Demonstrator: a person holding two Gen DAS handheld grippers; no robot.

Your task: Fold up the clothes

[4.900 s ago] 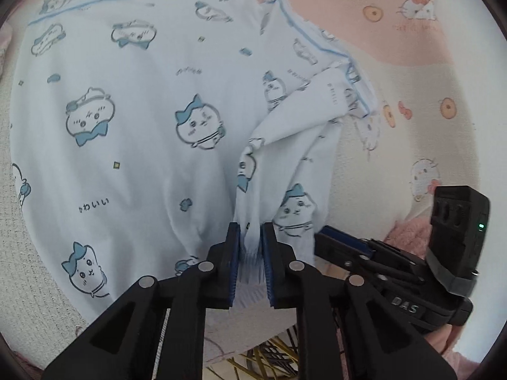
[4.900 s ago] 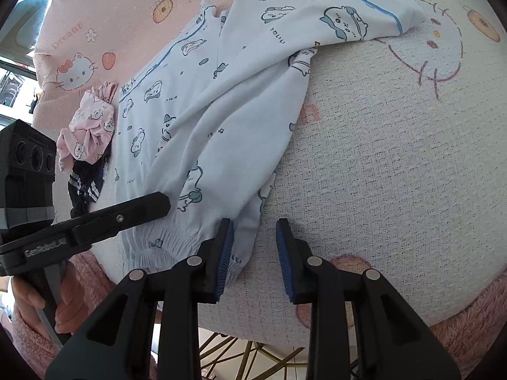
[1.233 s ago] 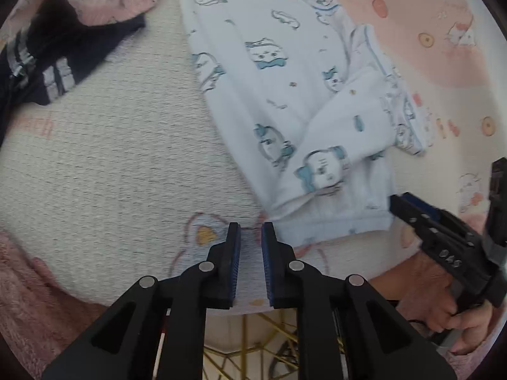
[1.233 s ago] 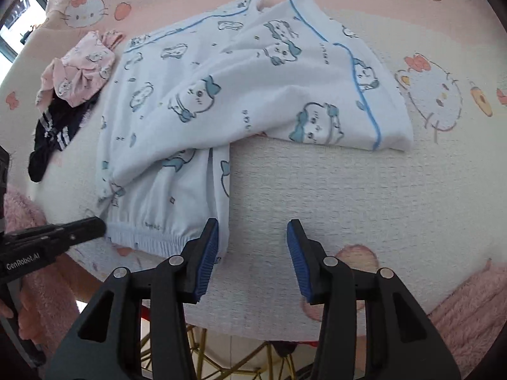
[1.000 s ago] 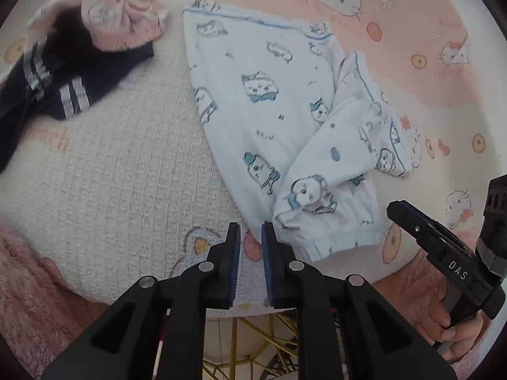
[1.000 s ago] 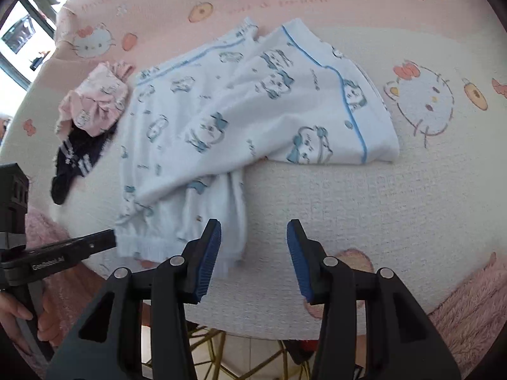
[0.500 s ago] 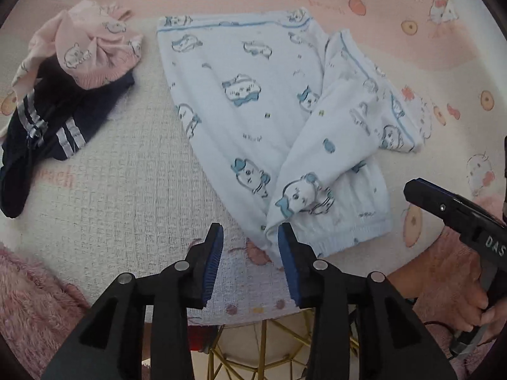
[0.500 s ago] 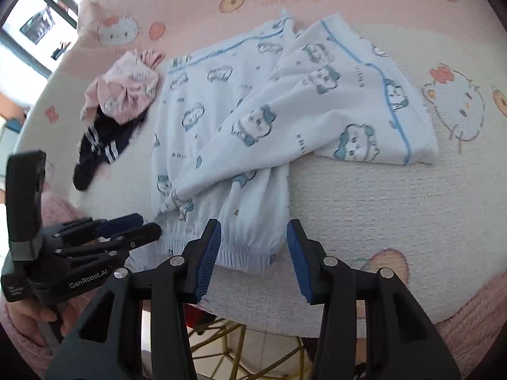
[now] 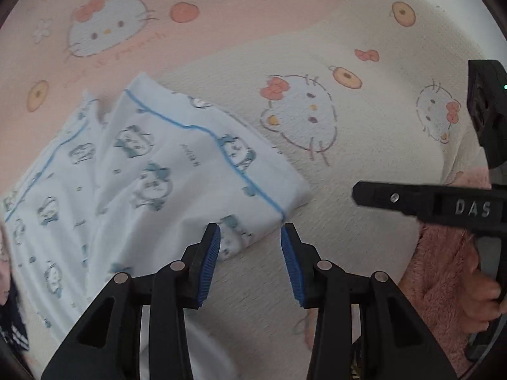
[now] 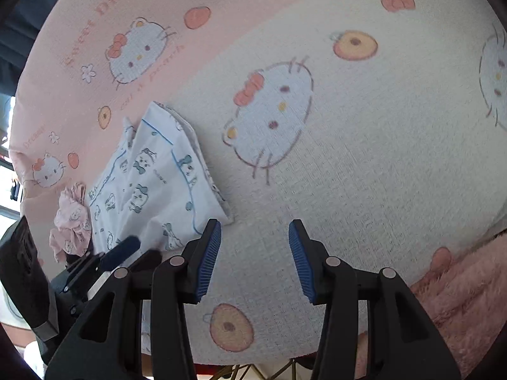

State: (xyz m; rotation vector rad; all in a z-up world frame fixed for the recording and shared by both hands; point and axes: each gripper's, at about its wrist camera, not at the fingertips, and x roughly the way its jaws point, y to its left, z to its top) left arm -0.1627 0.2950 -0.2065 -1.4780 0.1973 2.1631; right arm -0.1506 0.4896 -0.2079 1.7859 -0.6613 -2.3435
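A pale blue pyjama garment (image 9: 152, 177) with cartoon cat prints and blue piping lies partly folded on the cartoon-cat tablecloth (image 9: 348, 145). My left gripper (image 9: 250, 253) is open, its fingers astride the garment's near right corner. In the right wrist view the same garment (image 10: 158, 183) lies at the left. My right gripper (image 10: 253, 253) is open over bare cloth just right of that corner, holding nothing. The left gripper's tool (image 10: 104, 262) shows at the lower left there, and the right tool (image 9: 427, 202) crosses the right side of the left wrist view.
A crumpled pink garment (image 10: 69, 224) lies left of the pyjama. A dark striped garment (image 9: 12, 326) peeks in at the left edge. A hand in a fluffy pink sleeve (image 9: 443, 285) holds the right tool. The table's near edge (image 10: 253, 361) runs below the fingers.
Both grippers swung right toward the pyjama's right corner and moved closer to the table. The left gripper, shut a second ago, has opened wide; the right has stayed open.
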